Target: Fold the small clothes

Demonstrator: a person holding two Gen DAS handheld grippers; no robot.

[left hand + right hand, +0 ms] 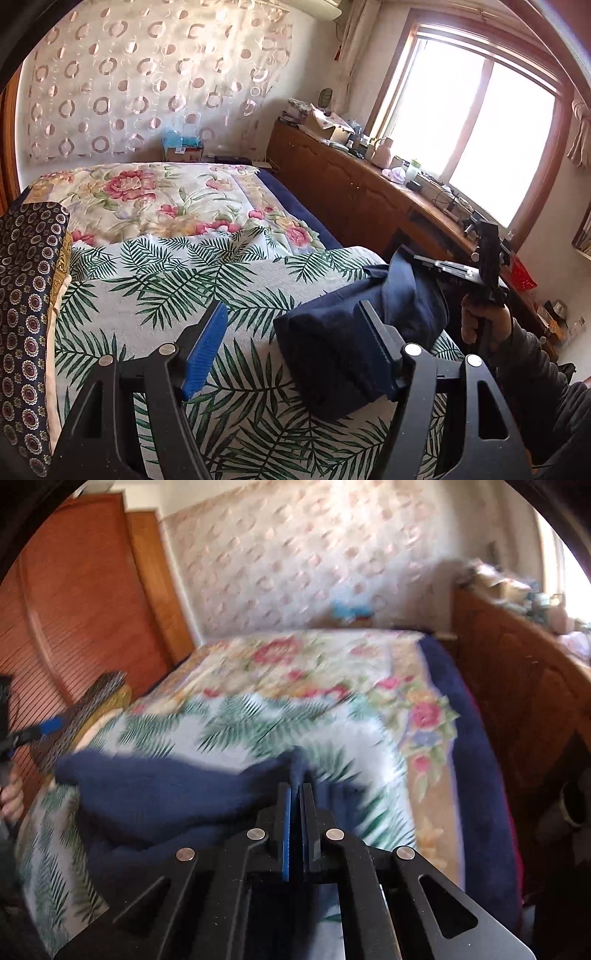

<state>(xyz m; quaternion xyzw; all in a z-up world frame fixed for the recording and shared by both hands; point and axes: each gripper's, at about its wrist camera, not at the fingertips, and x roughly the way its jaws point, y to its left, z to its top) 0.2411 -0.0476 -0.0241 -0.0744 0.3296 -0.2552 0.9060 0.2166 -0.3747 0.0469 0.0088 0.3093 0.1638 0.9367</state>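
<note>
A navy blue garment (332, 354) lies bunched on the palm-leaf bedspread (166, 288). My left gripper (291, 314) hovers open just above the spread; the garment's left edge reaches in between its blue pads without being pressed. In the same view a hand holds my right gripper (400, 255) at the garment's far side, where the cloth is pulled up. The blurred right wrist view shows my right gripper (297, 788) shut on a raised fold of the navy garment (166, 794). One blue pad (51, 724) of the left gripper shows at that view's left edge.
A floral quilt (166, 199) covers the far half of the bed. A dark patterned cushion (26, 314) sits at the left. A cluttered wooden sideboard (351, 184) runs along the bed's right side under the window. A wooden headboard (74, 609) stands on the left.
</note>
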